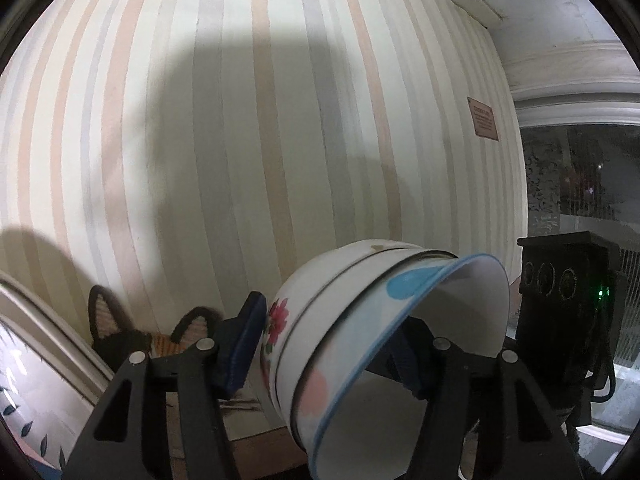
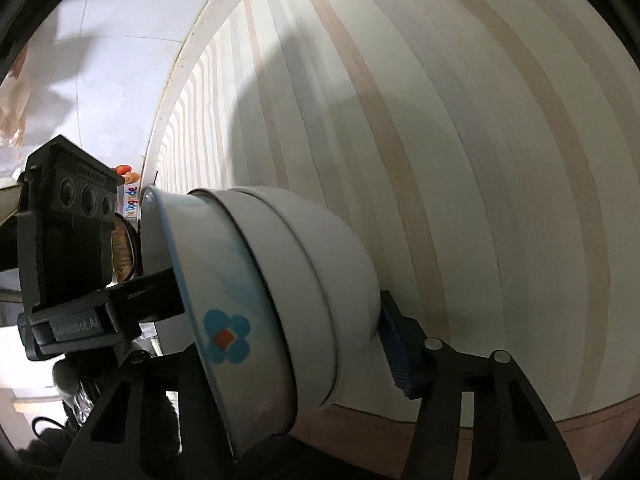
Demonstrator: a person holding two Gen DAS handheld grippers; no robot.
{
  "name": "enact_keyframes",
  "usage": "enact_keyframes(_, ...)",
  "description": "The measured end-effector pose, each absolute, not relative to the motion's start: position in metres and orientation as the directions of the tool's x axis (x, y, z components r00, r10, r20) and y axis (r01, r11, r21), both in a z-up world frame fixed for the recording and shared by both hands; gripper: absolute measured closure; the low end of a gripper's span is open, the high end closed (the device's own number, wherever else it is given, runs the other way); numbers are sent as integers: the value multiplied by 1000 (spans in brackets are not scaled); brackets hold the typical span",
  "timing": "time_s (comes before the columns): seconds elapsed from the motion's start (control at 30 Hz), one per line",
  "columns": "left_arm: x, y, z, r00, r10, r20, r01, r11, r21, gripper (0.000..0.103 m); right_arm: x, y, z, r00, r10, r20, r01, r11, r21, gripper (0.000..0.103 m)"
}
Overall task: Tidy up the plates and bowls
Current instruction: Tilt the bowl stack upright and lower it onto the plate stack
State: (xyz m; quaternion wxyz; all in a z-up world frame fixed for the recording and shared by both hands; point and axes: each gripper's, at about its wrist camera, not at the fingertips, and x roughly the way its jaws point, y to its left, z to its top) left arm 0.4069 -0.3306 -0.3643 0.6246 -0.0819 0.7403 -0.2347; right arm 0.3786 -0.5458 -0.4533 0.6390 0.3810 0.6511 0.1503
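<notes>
A striped wall (image 1: pixel 248 128) in cream, peach and grey bands fills both views, with broad soft shadows cast across it. At its right edge in the left wrist view a small brown plaque (image 1: pixel 483 119) is fixed, and beyond that white moulded trim (image 1: pixel 568 76) frames a dark window (image 1: pixel 580 176). At the foot of the wall runs a brown wooden surface (image 2: pixel 592 428), and a white cornice strip (image 2: pixel 188 52) borders the wall against a pale ceiling (image 2: pixel 108 20).
</notes>
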Motion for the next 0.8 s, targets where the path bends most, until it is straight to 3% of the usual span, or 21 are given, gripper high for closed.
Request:
enact_keyframes(0.4, 405, -316, -343, -165, -428, -889, 140, 882, -451, 46, 393, -535, -439, 89, 707, -701, 270, 661, 700, 45)
enact_keyframes(0.8, 399, -253, -308, -114, -433, -894, 101, 890, -444, 46, 415, -475, -404, 74, 716, -695, 203, 671, 713, 45)
